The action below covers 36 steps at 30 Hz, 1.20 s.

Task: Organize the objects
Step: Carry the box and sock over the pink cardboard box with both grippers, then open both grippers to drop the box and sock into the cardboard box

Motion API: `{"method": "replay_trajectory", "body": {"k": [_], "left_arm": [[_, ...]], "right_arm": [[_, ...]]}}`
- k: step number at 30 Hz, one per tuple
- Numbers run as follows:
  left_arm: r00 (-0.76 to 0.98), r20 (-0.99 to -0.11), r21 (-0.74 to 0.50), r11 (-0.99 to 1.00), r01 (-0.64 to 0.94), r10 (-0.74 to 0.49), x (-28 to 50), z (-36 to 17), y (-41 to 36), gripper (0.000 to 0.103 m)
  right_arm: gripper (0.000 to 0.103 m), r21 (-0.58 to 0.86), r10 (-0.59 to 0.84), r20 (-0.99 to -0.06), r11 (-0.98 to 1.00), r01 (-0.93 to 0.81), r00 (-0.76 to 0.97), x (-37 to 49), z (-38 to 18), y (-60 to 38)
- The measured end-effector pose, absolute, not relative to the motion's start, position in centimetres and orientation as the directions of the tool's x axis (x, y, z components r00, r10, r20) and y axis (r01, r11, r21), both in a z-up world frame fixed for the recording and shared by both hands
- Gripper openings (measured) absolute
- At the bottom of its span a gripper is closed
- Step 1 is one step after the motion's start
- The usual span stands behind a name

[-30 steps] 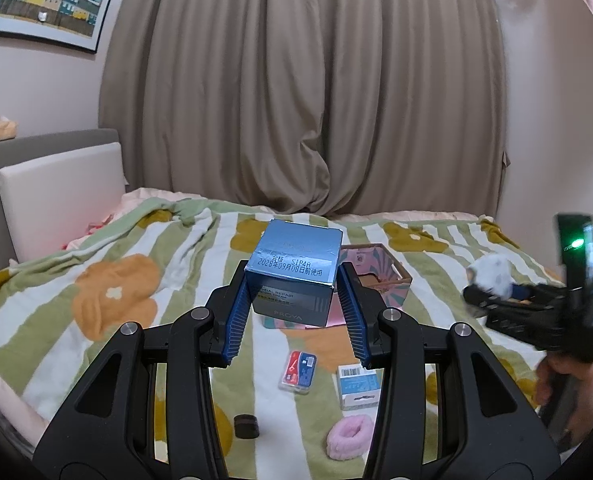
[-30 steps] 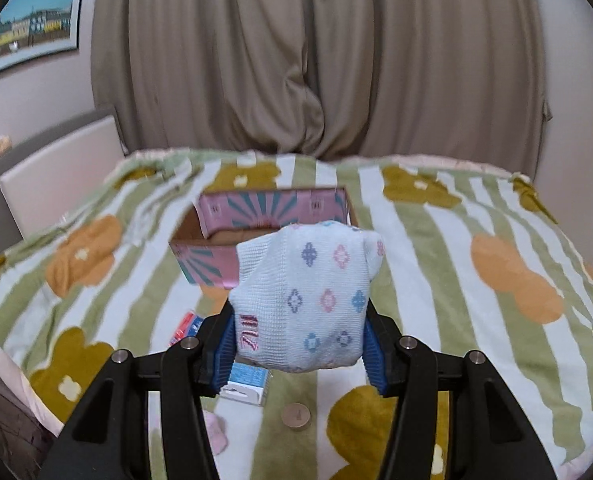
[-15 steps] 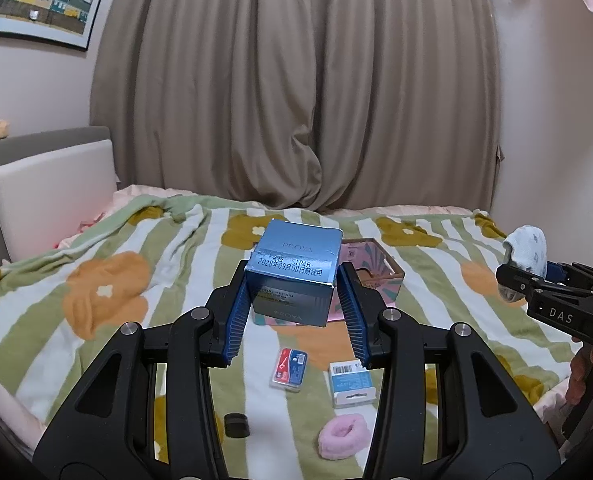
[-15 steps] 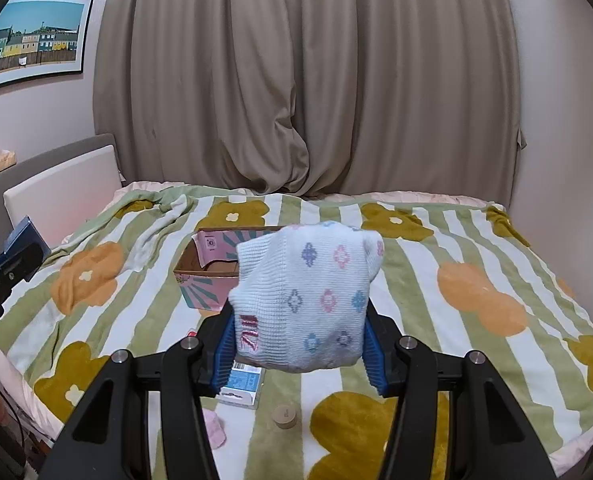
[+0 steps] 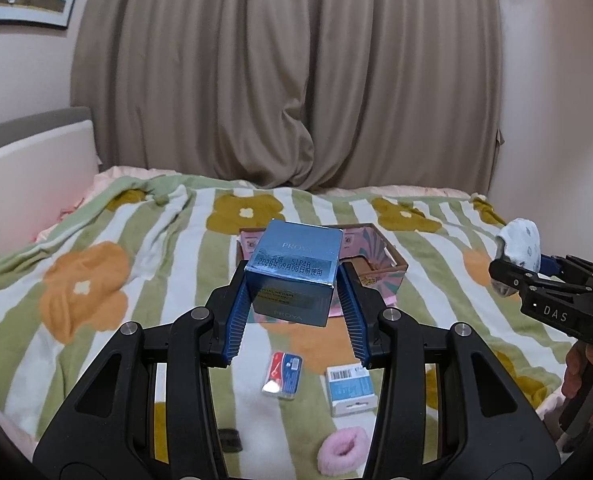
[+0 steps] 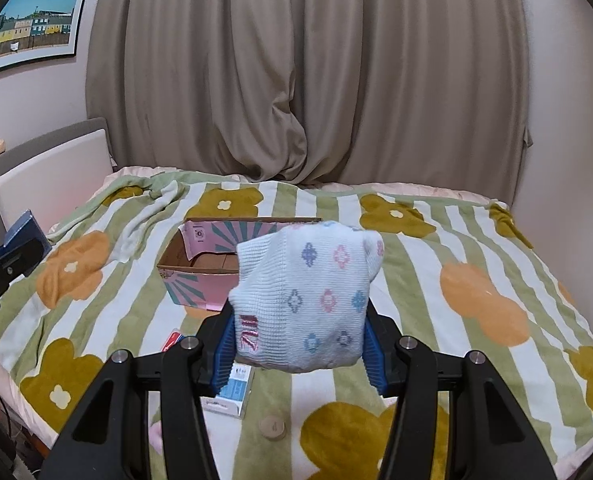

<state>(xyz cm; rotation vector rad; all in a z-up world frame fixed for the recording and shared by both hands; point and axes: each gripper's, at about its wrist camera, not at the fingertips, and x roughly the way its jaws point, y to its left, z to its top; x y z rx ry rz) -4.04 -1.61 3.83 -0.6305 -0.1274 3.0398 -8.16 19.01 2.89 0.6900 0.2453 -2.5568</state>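
two clamped grippers: left gripper [image 5: 292, 280] on one blue box [image 5: 294, 270], right gripper [image 6: 299, 334] on one sock [image 6: 304, 300]

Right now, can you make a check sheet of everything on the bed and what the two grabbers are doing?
Surface: striped flower blanket covering the bed.
Job's things: pink cardboard box open on the blanket; blue carton; patterned sock.
Clutter: pink hair tie, red-blue packet, barcode box, wooden disc.
Grippers: left gripper shut on blue carton; right gripper shut on patterned sock.
Cables: nothing seen.
Surroundings: curtain, framed picture, headboard.
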Motion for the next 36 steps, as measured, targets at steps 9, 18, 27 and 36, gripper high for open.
{"method": "replay_trajectory", "body": {"k": [9,18,27,36], "left_arm": [[-0.874,-0.478,-0.101,-0.994,-0.039,0.083,-12.9,2.8,-2.4,0.039],[-0.79,-0.6,-0.141,-0.989,-0.045,0.122,-23.6,-0.3,-4.2,0.039],[-0.673,-0.72,-0.182,-0.982,-0.056,0.172,-33.9,-4.3,-5.1,0.039],[-0.509,-0.84,-0.18,-0.982,-0.062,0.187,-41.7,-9.0,-4.4,0.039]], "right_arm": [[0.049,-0.043,-0.414,-0.563,-0.85,0.526,-0.715,-14.5,2.9,16.0],[0.049,-0.067,-0.402,-0.637,-0.821,0.567,-0.657,-21.7,2.0,12.1],[0.049,-0.03,-0.386,-0.739,-0.801,0.598,-0.553,-29.7,-0.5,7.9],[0.049,0.018,-0.313,-0.875,-0.784,0.62,-0.37,-36.2,-6.4,3.8]]}}
